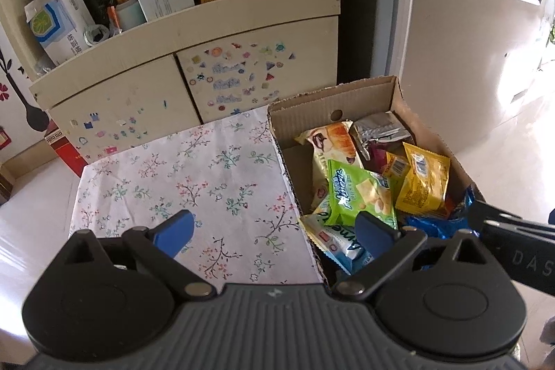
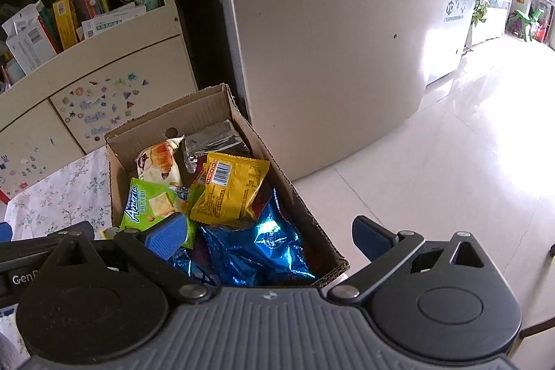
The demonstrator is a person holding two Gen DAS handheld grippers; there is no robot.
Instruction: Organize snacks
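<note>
Two grippers, left [image 1: 274, 231] and right [image 2: 270, 238], hover with jaws spread and empty over the near end of the cardboard box [image 2: 242, 123] of snack packets, the blue foil packet [image 2: 256, 245] lying directly ahead of the right gripper, nearer than the left.

A floral cloth [image 1: 194, 175] covers the table, with the cardboard box [image 1: 333, 99] just beside it

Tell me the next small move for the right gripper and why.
Probably lower the right gripper, whose jaws stand open and empty, onto the yellow packet. It lies on top of the pile in the cardboard box, uncovered and just ahead of the fingers. The floral cloth beside the box looks free to receive it.
</note>
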